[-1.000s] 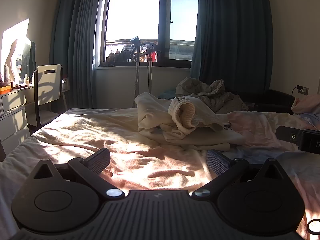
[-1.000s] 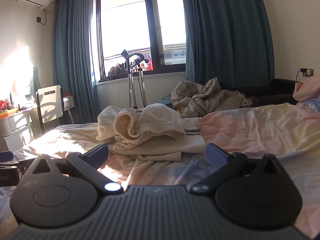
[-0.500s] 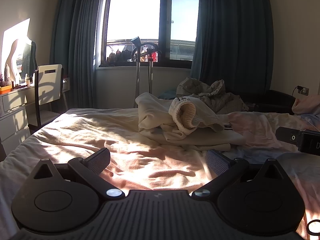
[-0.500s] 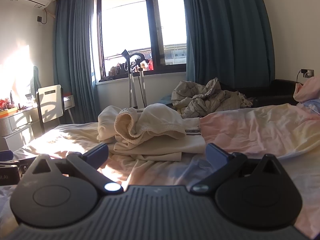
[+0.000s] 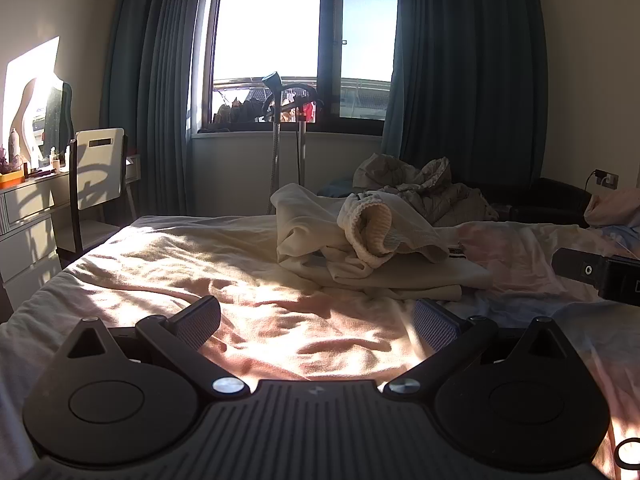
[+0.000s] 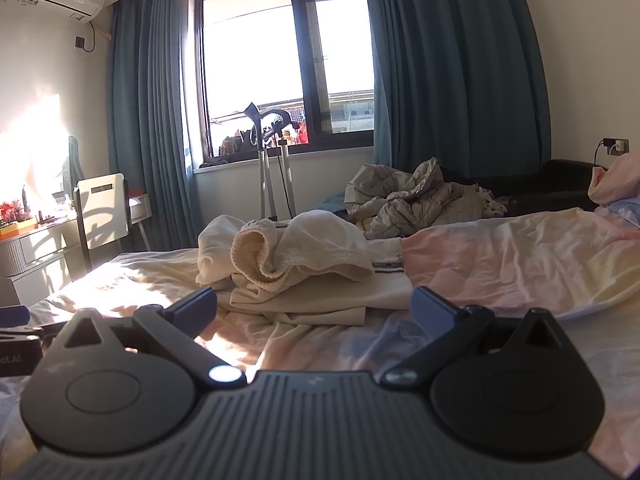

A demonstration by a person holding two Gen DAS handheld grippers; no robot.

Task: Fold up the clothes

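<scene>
Since it spreads under everything, start with the bed (image 6: 520,264): one rumpled sheet in pink and cream, part sunlit. At its middle lies one heap of cream clothes (image 6: 304,276) — how many garments are in it I cannot tell, though a flat layer sits beneath a bunched knit piece with one ribbed cuff (image 5: 372,232) turned outward. It looks soft, light and limp, likely to sag and slide, not hold shape; the ribbed cuff or a hemmed edge seems the surest place to pinch. Beyond the bed's far edge lies one grey crumpled quilt (image 6: 416,200). Two grippers, both empty: the left gripper (image 5: 316,320) hovers over the sheet with jaws wide apart, and the right gripper (image 6: 314,306) likewise spread, both near the heap but not touching it.
</scene>
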